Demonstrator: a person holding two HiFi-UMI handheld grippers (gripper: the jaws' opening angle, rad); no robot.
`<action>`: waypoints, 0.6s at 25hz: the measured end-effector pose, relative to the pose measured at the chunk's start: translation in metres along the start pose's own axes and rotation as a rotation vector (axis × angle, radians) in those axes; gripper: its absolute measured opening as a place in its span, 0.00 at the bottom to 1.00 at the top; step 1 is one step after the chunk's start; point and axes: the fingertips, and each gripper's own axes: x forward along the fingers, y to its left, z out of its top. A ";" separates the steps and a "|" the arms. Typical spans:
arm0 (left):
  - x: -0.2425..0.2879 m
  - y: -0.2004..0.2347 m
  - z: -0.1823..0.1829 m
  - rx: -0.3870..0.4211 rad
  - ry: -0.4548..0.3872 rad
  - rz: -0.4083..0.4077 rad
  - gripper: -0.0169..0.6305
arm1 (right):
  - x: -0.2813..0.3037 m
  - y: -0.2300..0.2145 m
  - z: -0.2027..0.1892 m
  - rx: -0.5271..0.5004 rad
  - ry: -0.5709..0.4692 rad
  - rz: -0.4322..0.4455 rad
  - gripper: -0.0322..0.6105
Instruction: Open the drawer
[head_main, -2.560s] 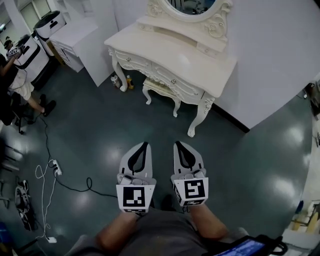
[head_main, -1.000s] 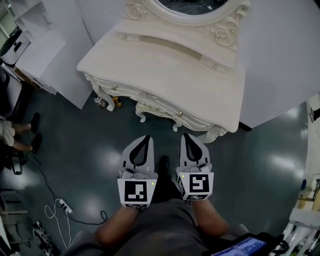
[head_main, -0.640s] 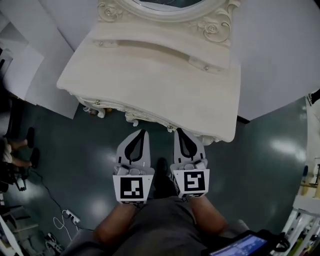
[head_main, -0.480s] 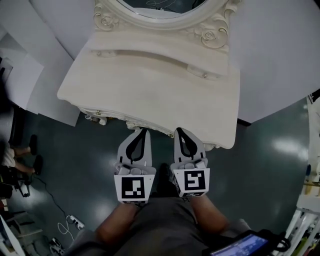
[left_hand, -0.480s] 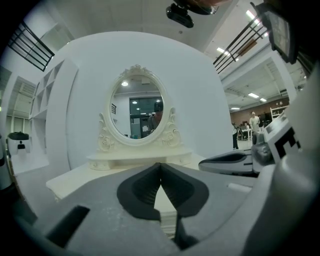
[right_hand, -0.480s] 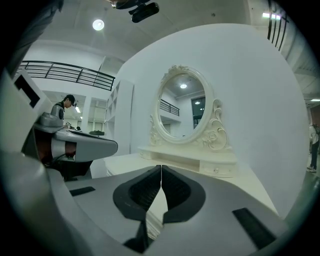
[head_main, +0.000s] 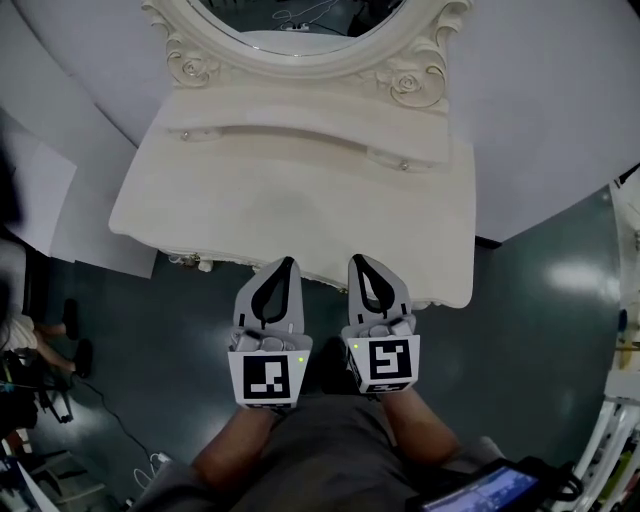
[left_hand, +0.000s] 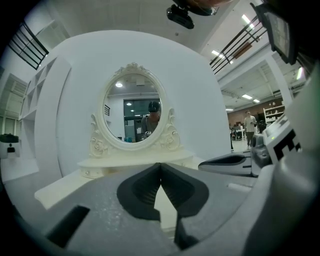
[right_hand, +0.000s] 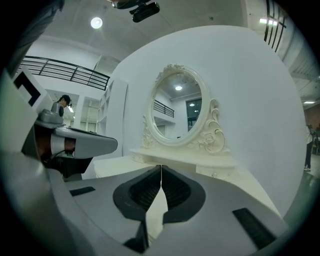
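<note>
A cream carved dressing table (head_main: 300, 205) with an oval mirror (head_main: 300, 20) stands right in front of me. Its raised back shelf has two small drawers, each with a knob: a left one (head_main: 184, 133) and a right one (head_main: 403, 166). The tabletop overhang hides the front drawers in the head view. My left gripper (head_main: 287, 262) and right gripper (head_main: 357, 260) are side by side, tips at the table's front edge. Both are shut and empty. In the left gripper view the left gripper (left_hand: 160, 165) points level at the mirror (left_hand: 132, 112). The right gripper (right_hand: 161, 166) does the same.
A curved white wall (head_main: 560, 100) backs the table and white panels (head_main: 40, 200) stand at the left. Dark green floor (head_main: 540, 300) lies to the right. A person's legs (head_main: 25, 335) and cables are at the far left, and a tablet (head_main: 490, 490) shows at the bottom right.
Both grippers have come forward together toward the dressing table; their tips, earlier over the floor short of it, now reach its front edge. Both jaws stayed shut.
</note>
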 end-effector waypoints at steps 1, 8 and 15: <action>0.001 0.001 -0.003 0.003 0.004 -0.015 0.05 | 0.001 0.001 -0.004 -0.001 0.011 -0.008 0.07; -0.002 0.006 -0.030 0.000 0.039 -0.119 0.05 | -0.001 0.014 -0.031 0.027 0.074 -0.096 0.07; -0.018 -0.002 -0.072 0.050 0.072 -0.213 0.05 | -0.017 0.035 -0.089 0.047 0.164 -0.147 0.07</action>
